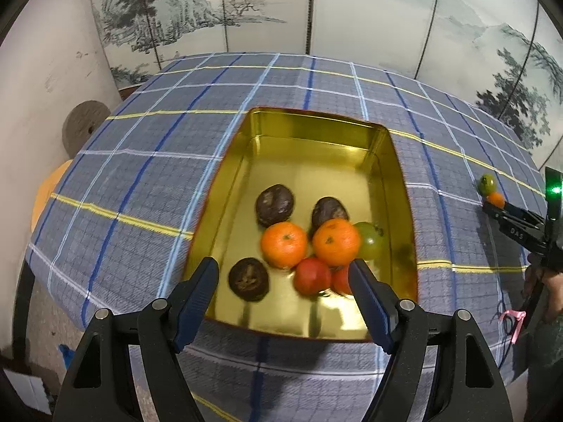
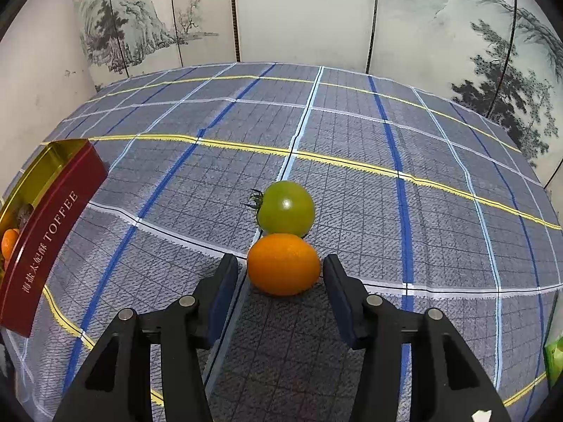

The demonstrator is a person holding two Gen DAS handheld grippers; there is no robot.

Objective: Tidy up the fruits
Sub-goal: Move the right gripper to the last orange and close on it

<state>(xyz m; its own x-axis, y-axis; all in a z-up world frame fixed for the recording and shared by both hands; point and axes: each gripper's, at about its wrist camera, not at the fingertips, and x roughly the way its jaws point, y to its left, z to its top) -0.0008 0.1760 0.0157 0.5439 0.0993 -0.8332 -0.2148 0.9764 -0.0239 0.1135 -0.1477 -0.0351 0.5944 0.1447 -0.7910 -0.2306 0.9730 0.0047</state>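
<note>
Straddling an orange kumquat (image 2: pixel 283 264) on the plaid tablecloth (image 2: pixel 352 133), the right gripper (image 2: pixel 280 292) is standing open, pads not touching it; a green tomato (image 2: pixel 285 207) is touching just beyond. Over the gold tin (image 1: pixel 316 130), the left gripper (image 1: pixel 283 293) is hanging open, empty, above tangerines (image 1: pixel 284 244).

My tin (image 1: pixel 318 130): glossy gold metal inside; tablecloth (image 2: pixel 352 130): woven matt cloth; my orange (image 2: pixel 283 263): finely dimpled, shiny

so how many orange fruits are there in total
3: two oranges in the gold tin, at and, one on the tablecloth at. Others may be hidden.
</note>
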